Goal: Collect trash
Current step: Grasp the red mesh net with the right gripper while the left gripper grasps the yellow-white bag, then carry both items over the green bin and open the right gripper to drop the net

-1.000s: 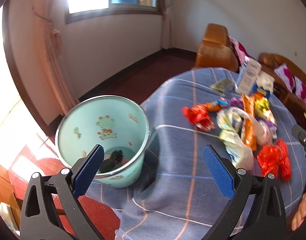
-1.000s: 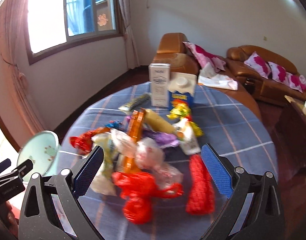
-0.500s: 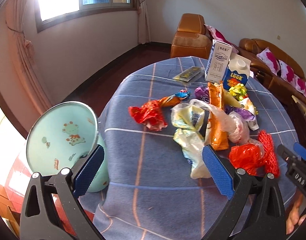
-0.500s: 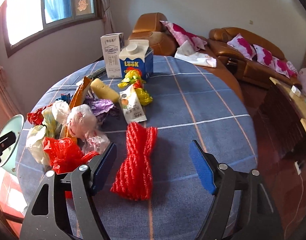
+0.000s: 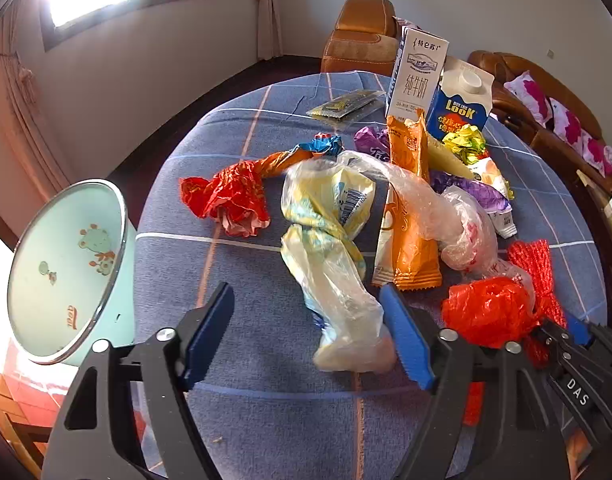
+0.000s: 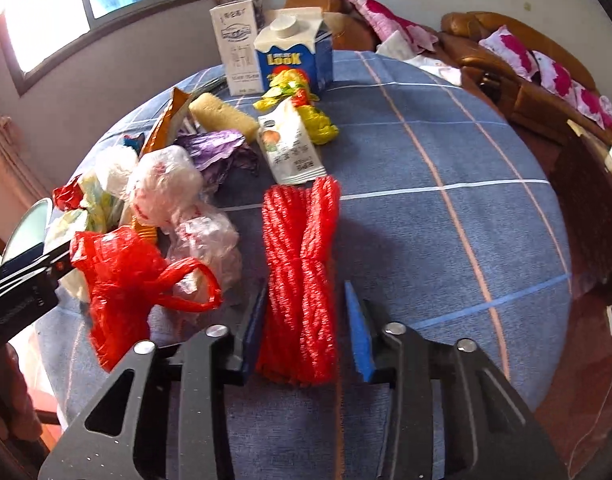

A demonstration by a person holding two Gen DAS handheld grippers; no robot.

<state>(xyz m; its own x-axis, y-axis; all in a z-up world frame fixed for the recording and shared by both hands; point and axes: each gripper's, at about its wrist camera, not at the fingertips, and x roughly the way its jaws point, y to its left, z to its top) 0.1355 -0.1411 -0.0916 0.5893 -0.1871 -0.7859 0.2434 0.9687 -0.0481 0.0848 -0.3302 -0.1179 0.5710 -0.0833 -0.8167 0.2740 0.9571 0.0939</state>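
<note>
- As sunlight falls across a round table [image 5: 242, 312] under a blue checked cloth, the left wrist view shows the left gripper [image 5: 306, 334] tilted down over a crumpled pale yellow plastic bag [image 5: 334, 280]; its blue-padded fingers [image 5: 406, 336] have just been closing, with the bag's near end between them, lying against the right-hand pad and clear of the other.
- Beyond the bag lie a crushed red foil wrapper [image 5: 230, 200], an orange snack packet [image 5: 410, 240], a clear plastic bag [image 5: 446, 216] and a red plastic bag [image 5: 486, 312]; a white milk carton [image 5: 418, 76] and a blue-and-white gable-top carton [image 5: 462, 104] stand upright at the far edge.
- A mint-green round waste bin with a frog picture [image 5: 66, 272] stands beside the table at left, its mouth toward the camera.
- In the right wrist view, the right gripper [image 6: 304, 320] points down at a bundled red mesh net [image 6: 302, 272] lying lengthwise on the cloth; its fingers [image 6: 358, 324] have just been closing and now flank the bundle's near end, the left pad against it, a sliver of gap visible at the right.
- The same red bag [image 6: 122, 276] sits just left of the net, with the other gripper's black frame at the left edge.
</note>
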